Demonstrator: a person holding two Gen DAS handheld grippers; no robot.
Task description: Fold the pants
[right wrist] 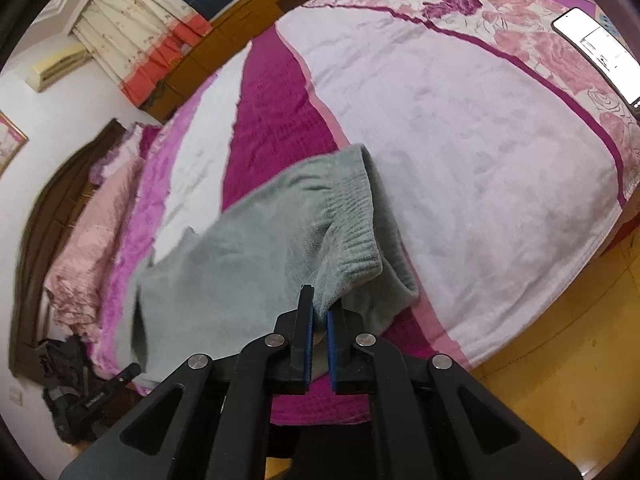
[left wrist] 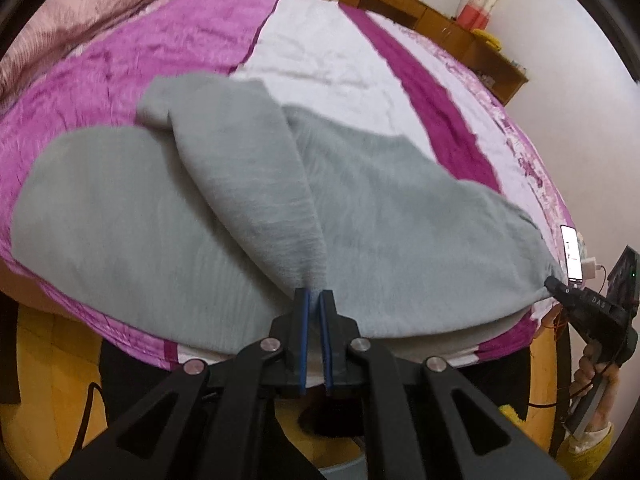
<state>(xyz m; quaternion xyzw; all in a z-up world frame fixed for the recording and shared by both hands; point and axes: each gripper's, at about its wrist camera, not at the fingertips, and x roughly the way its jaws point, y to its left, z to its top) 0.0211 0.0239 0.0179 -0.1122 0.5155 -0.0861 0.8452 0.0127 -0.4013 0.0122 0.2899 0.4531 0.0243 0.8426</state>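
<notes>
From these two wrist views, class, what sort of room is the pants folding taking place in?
Most likely a home bedroom: a wide bed under a pink, magenta and white plush blanket, a curtained window, and a wall air conditioner.

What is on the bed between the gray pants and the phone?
Nothing. In the right wrist view, only bare pink-and-white bedspread lies between the gray pants and the phone.

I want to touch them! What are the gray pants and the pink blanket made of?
The pants look like soft, fuzzy fleece with a ribbed knit waistband. The blanket looks like plush velvety fabric, since its nap shows brushed streaks. Probably, not certain.
</notes>
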